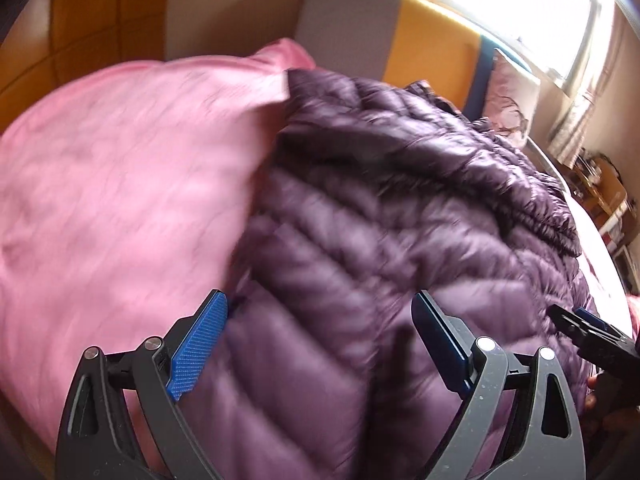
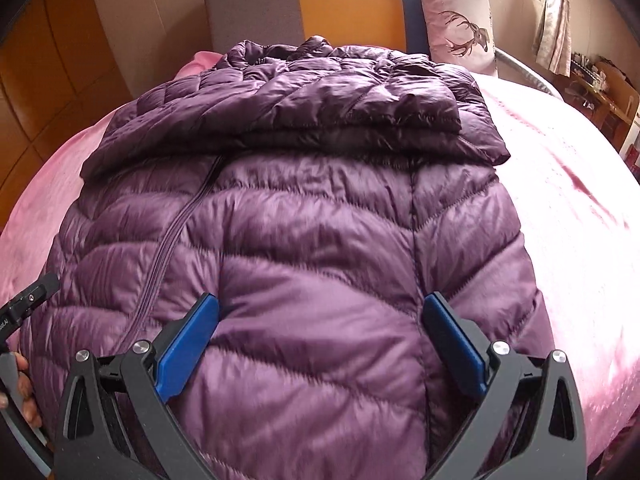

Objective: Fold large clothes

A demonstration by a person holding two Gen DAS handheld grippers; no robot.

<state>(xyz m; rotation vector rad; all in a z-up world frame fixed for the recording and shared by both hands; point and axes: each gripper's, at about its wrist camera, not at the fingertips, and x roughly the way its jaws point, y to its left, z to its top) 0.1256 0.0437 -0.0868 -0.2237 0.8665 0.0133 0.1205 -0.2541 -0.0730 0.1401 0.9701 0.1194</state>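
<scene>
In the left wrist view, the left gripper (image 1: 320, 344) is being held spread wide over the near left edge of a purple quilted down jacket (image 1: 380, 220), nothing pinched; the jacket is lying on a pink bedspread (image 1: 112, 184), running away toward the headboard (image 1: 432, 44), though motion blur is perhaps hiding the exact hem. In the right wrist view, the right gripper (image 2: 320, 344) is likewise being held open above the jacket's lower body, right of the zipper (image 2: 168, 240). Sleeves are already being seen folded across the chest, so the near hem is judged equally reachable by both. A deer-print pillow (image 2: 460, 20) is leaning beyond, well clear.
</scene>
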